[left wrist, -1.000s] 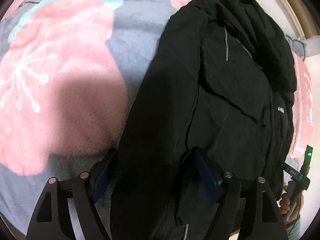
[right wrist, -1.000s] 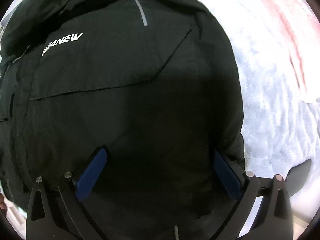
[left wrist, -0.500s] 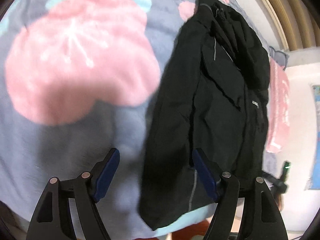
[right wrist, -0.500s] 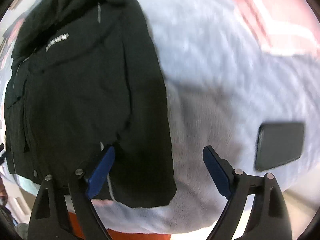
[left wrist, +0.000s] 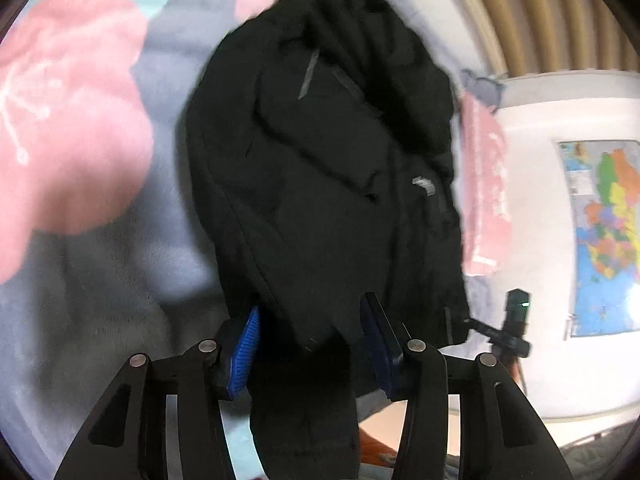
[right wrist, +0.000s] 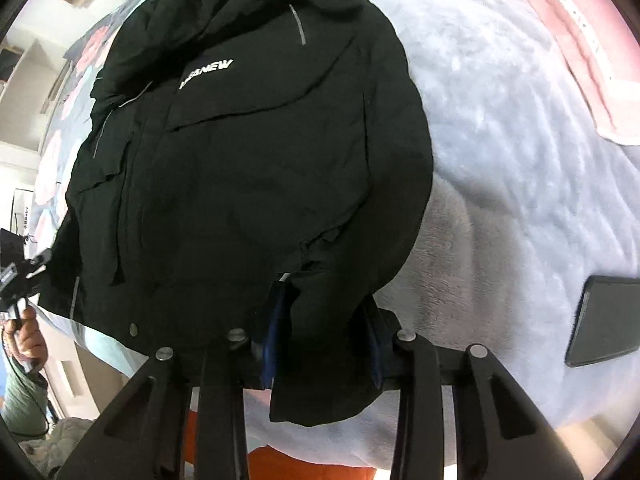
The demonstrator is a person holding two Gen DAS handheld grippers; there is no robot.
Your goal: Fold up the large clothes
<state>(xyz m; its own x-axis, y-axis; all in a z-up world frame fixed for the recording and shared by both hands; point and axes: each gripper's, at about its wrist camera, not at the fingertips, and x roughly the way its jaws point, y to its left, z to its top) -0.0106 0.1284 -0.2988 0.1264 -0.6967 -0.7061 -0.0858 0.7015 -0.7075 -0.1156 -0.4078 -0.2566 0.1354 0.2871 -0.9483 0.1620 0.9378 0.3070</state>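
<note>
At the bottom of the left wrist view, the left gripper [left wrist: 310, 340] points forward and a little downward over the bed edge, its blue pads [left wrist: 245, 344] drawn partway together with a bunched fold of the black jacket [left wrist: 320, 168] clamped between them. The fabric hangs down past the pads into the lower centre of the frame. Above the grip, the jacket stretches up the middle of the picture toward the top, lying on a grey blanket [left wrist: 120, 260] with a large pink flower print at the left. Low at the right, the other gripper's handle shows as a small dark shape with a green light. Beyond it, at the far right, a coloured map [left wrist: 604, 236] hangs on a white wall.

In the right wrist view, the right gripper [right wrist: 324, 344] likewise sits at the bottom centre, aimed forward across the bed, its jaws narrowed onto the jacket's [right wrist: 248, 160] hem, a flap of cloth drooping below the pads [right wrist: 272, 344]. The garment fills the centre and upper left, white lettering on its chest, hood toward the top. A hand [right wrist: 24, 336] on the other handle shows at the lower left edge. A dark phone [right wrist: 604, 320] lies on the pale blanket [right wrist: 520, 160] at the right, well apart from the jacket. A pink band runs across the upper right corner.
</note>
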